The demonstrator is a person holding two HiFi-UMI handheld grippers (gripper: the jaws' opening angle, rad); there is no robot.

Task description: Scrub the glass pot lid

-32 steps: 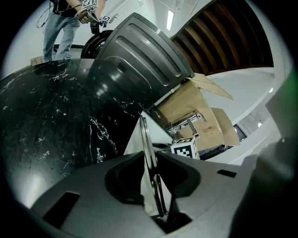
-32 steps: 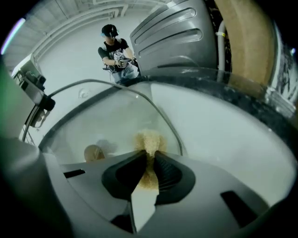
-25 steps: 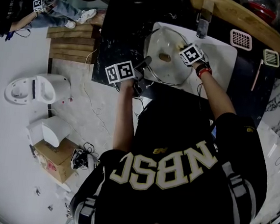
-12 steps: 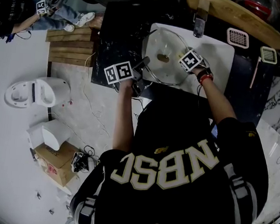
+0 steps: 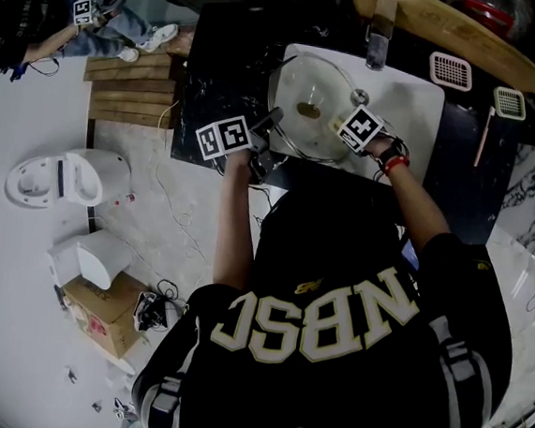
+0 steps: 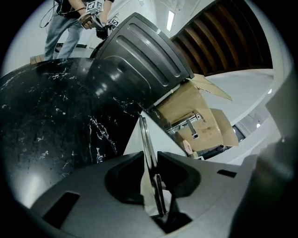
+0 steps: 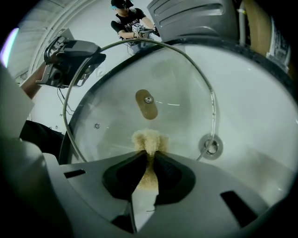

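Observation:
The glass pot lid [image 5: 303,89] stands tilted in the white sink [image 5: 419,110], its brown knob [image 7: 147,104] showing through the glass. My left gripper [image 5: 274,122] is shut on the lid's metal rim [image 6: 148,148] at the lid's left edge; the rim runs straight between the jaws of the left gripper [image 6: 151,160]. My right gripper [image 5: 340,121] is shut on a tan scrub sponge [image 7: 149,142]. The sponge presses on the glass just below the knob, in front of the right gripper [image 7: 150,155].
The sink drain [image 7: 209,146] lies right of the lid, and a faucet [image 5: 378,45] stands behind it. Black marble counter [image 5: 225,73] flanks the sink at left. Two strainers [image 5: 455,71] lie at the back right. Another person [image 5: 43,8] stands far left.
My right gripper has slid with the sponge across the glass toward the lid's near edge. The left gripper and the lid have kept still.

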